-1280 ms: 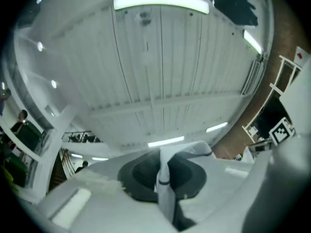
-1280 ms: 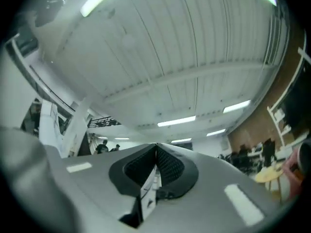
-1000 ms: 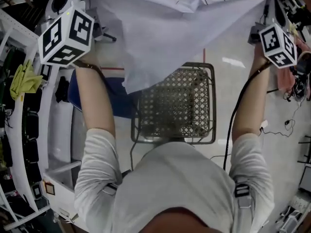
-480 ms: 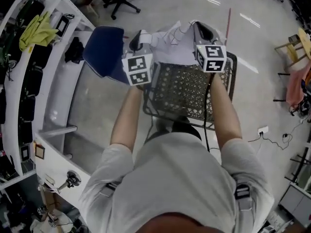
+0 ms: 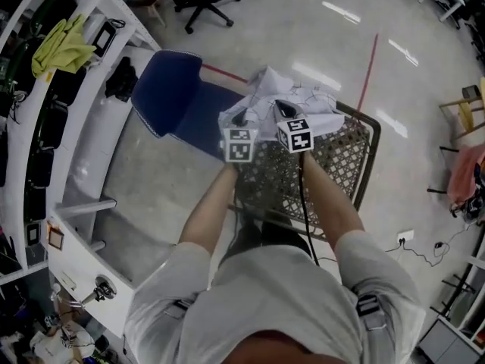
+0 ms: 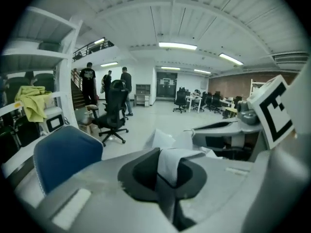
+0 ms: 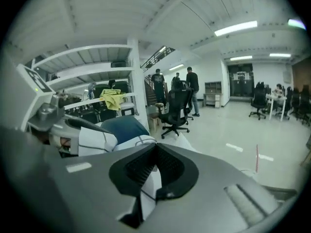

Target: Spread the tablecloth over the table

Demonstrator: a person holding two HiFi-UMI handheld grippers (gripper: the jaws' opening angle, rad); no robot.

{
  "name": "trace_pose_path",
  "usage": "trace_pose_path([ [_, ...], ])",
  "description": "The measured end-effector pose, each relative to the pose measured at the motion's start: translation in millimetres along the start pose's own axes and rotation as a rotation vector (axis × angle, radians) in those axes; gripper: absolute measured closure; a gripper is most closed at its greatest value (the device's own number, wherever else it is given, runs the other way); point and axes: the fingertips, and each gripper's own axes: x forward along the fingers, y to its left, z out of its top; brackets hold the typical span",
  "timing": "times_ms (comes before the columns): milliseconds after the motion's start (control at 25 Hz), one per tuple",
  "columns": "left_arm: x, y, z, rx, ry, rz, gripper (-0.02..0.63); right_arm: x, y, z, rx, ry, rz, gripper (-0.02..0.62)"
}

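Observation:
The white tablecloth point(image 5: 289, 101) with thin dark lines lies bunched over the far edge of the dark wire-mesh table point(image 5: 337, 165). Both grippers are close together just above it. My left gripper point(image 5: 238, 120) is shut on a fold of the cloth; the left gripper view shows a strip of cloth point(image 6: 171, 160) pinched between its jaws point(image 6: 164, 178). My right gripper point(image 5: 282, 112) is shut on another fold point(image 7: 148, 193), which runs through its jaws point(image 7: 154, 169). Each gripper appears beside the other in the gripper views.
A blue chair point(image 5: 178, 101) stands left of the table, touching the cloth's side. White shelving point(image 5: 83, 135) with a yellow rag point(image 5: 62, 44) runs along the left. Black office chairs point(image 6: 112, 111) and people stand far off. A red floor line point(image 5: 369, 70) runs beyond the table.
Both grippers dropped from overhead and wide apart to low and close together over the table's far edge. The cloth went from stretched out above to a bunched heap.

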Motion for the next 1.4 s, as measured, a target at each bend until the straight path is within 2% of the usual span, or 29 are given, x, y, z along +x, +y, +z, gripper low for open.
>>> trace_pose_path([
  [80,47,1,20,-0.014,0.051,-0.021,0.586,31,-25,7,0.081,0.025,0.031,0.588],
  [120,68,9,48,-0.027,0.044,-0.013,0.584,46,-43,25,0.095,0.015,0.034,0.588],
  [200,104,26,133,-0.064,-0.029,0.0,0.586,66,-91,93,0.072,-0.049,0.01,0.588],
  [320,110,39,318,-0.038,-0.249,0.001,0.585,40,-186,256,0.039,-0.278,-0.097,0.588],
  [400,74,37,440,-0.01,-0.436,0.004,0.586,-26,-252,362,0.054,-0.475,-0.214,0.588],
  [480,20,21,528,-0.004,-0.634,-0.001,0.586,-109,-298,434,0.031,-0.636,-0.32,0.588],
  [520,-4,9,559,-0.001,-0.713,-0.011,0.586,-150,-313,459,0.005,-0.696,-0.365,0.588],
  [600,-31,-15,598,-0.004,-0.805,-0.05,0.586,-224,-333,491,-0.048,-0.774,-0.446,0.588],
  [680,-43,-25,625,-0.006,-0.844,-0.067,0.586,-282,-349,510,-0.081,-0.818,-0.513,0.588],
  [800,-69,-14,667,-0.021,-0.867,-0.032,0.586,-354,-365,530,-0.109,-0.859,-0.609,0.588],
  [880,-94,-17,679,-0.025,-0.925,-0.024,0.586,-385,-368,531,-0.141,-0.886,-0.642,0.588],
  [960,-94,-39,669,0.059,-0.938,-0.004,0.586,-371,-363,519,-0.209,-0.838,-0.62,0.588],
  [1000,-77,-52,653,0.118,-0.9,0.008,0.586,-348,-358,507,-0.252,-0.783,-0.604,0.588],
  [1080,-23,-72,601,0.209,-0.768,0.028,0.586,-287,-340,476,-0.34,-0.67,-0.6,0.588],
  [1160,28,-72,535,0.233,-0.643,0.046,0.586,-224,-314,440,-0.383,-0.591,-0.61,0.588],
  [1280,81,-51,443,0.231,-0.498,0.082,0.586,-142,-287,386,-0.346,-0.523,-0.574,0.588],
  [1400,131,-20,356,0.21,-0.297,0.121,0.586,-76,-292,324,-0.239,-0.425,-0.48,0.588],
])
